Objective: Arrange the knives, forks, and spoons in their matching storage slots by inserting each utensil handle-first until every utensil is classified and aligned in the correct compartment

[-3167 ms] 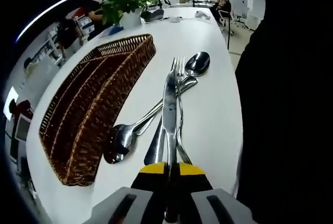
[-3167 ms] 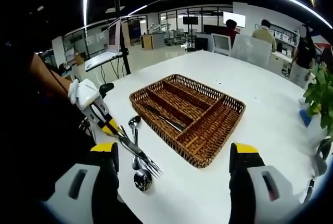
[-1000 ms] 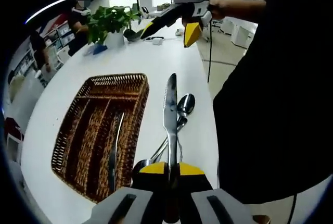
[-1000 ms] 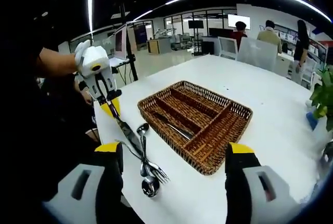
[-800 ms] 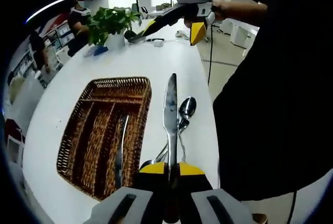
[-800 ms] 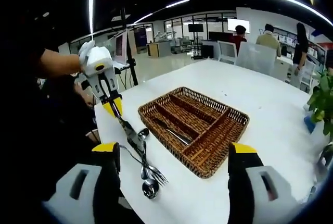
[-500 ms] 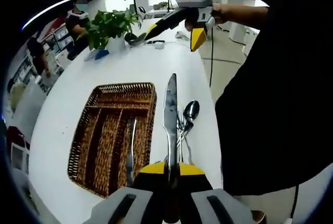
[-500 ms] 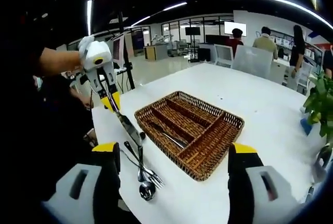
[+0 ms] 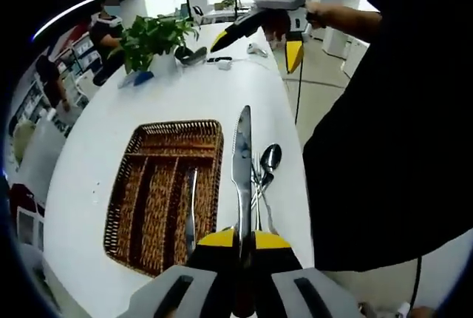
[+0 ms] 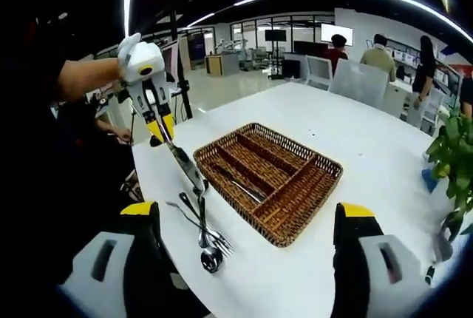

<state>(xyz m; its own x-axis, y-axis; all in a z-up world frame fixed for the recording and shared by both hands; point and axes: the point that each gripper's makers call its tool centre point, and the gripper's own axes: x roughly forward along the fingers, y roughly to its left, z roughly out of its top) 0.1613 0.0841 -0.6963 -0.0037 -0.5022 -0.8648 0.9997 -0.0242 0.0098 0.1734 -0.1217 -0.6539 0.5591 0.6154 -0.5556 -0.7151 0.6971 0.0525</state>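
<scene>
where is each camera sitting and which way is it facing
Left gripper view: rides the left gripper, looking down its held knife at the basket and table; dark clothing at right.
Right gripper view: rides the open right gripper, facing across the table; a bare forearm at left.
Both views share the basket, the knife and the loose cutlery.

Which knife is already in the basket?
The knife lying flat in a middle slot of the basket. The other knife is clamped in the left tool, above the table.
</scene>
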